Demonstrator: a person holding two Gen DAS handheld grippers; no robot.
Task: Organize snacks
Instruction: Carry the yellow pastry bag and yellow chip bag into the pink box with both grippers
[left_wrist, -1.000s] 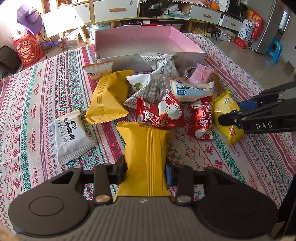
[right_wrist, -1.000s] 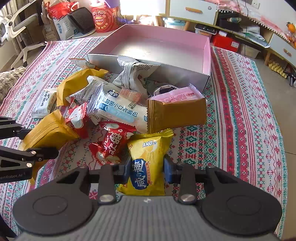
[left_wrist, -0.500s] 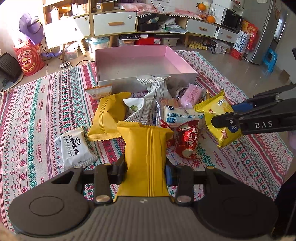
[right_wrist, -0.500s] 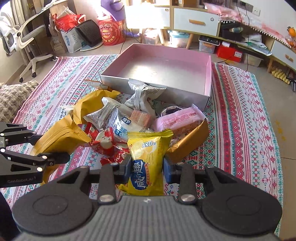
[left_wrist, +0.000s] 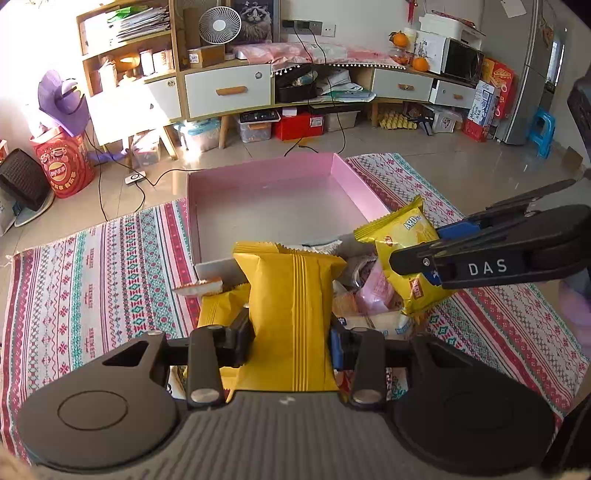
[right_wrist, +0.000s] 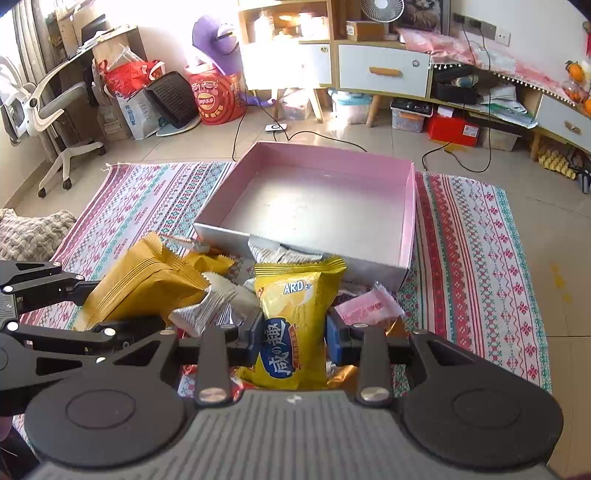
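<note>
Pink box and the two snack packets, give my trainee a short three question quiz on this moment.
1. True or false: the pink box already holds snacks.
2. Which packet is the right gripper shut on? A. the red packet B. the yellow chips bag C. the white packet
3. Fill in: the left gripper grips a plain ____ packet.

Key: 1 false; 2 B; 3 yellow.
</note>
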